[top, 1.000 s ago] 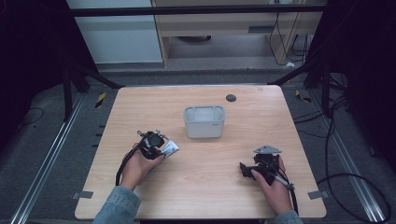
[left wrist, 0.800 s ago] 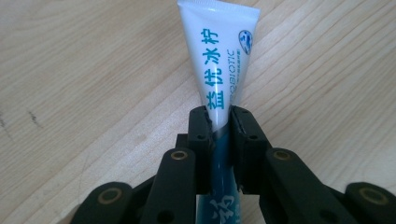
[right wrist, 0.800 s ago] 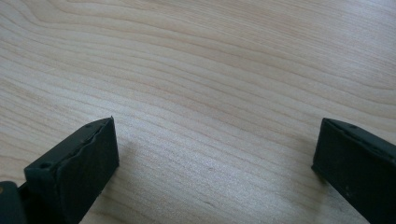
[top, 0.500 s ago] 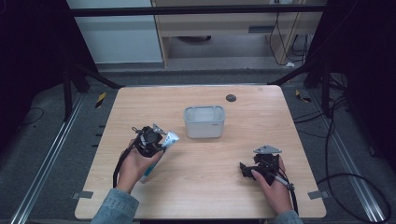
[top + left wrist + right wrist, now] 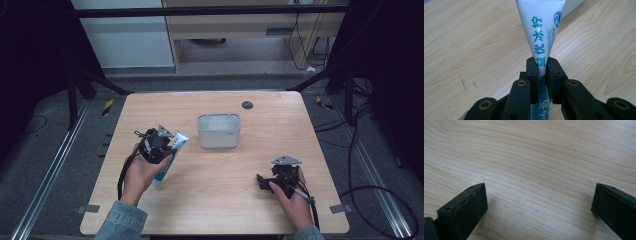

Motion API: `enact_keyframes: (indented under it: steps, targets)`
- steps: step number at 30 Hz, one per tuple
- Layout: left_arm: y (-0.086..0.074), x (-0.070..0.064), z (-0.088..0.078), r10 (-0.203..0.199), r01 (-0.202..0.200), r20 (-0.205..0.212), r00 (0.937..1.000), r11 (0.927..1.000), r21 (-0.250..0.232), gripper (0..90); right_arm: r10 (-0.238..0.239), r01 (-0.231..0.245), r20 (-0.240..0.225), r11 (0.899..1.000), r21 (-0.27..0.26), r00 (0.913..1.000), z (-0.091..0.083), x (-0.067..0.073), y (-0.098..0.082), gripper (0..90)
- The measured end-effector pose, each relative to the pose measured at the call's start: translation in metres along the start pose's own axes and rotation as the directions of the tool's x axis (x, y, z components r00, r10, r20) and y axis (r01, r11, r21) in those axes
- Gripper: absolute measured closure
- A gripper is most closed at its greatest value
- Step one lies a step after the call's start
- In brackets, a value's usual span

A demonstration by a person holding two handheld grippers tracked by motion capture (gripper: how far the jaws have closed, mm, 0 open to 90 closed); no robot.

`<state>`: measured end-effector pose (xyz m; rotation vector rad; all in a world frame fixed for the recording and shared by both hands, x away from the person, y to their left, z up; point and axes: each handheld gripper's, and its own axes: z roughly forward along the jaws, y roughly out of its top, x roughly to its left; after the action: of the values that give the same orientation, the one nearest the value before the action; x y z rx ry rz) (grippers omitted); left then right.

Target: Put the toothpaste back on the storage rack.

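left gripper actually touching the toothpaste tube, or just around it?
Touching. In the left gripper view, both jaws of the left gripper press flat against the white toothpaste tube, pinching its narrow part with no gap.

White tube (image 5: 543, 32) with teal lettering, flat crimped end up. Pinched mid-body, tilted, lifted off the wood.

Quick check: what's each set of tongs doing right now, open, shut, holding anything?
Left tongs: shut on the tube.
Right tongs: open, nothing between them, over the table.
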<state>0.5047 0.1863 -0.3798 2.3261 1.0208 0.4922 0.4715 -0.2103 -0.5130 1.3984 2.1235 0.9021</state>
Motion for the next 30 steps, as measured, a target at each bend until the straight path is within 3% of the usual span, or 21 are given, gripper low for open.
enact_keyframes:
  steps: [11, 19, 24, 27, 30]
  targets:
    - [0.011, 0.001, -0.029, 0.002, -0.003, -0.022, 0.9998, 0.9968, -0.080, 81.5, 0.000, 0.000, 0.000, 1.000, 0.000, 1.0000, 0.000, 0.000, 0.000, 0.4]
    - [0.019, -0.001, -0.037, 0.004, -0.007, -0.026, 0.9997, 0.9937, -0.112, 81.6, 0.000, 0.000, 0.000, 1.000, 0.000, 1.0000, 0.000, 0.000, 0.000, 0.3]
    - [0.024, -0.002, -0.037, 0.005, -0.007, -0.010, 0.9999, 0.9915, -0.130, 81.5, -0.002, 0.002, 0.000, 1.000, 0.000, 1.0000, 0.000, 0.000, 0.000, 0.3]
    - [0.028, -0.005, -0.035, -0.008, 0.014, 0.035, 0.9994, 0.9860, -0.166, 81.5, -0.002, 0.002, 0.000, 1.000, 0.000, 1.0000, 0.000, 0.000, 0.000, 0.4]
    - [0.036, -0.011, -0.033, 0.006, 0.000, 0.032, 0.9995, 0.9835, -0.181, 81.6, -0.001, 0.001, 0.000, 1.000, 0.000, 1.0000, 0.000, 0.000, 0.000, 0.4]
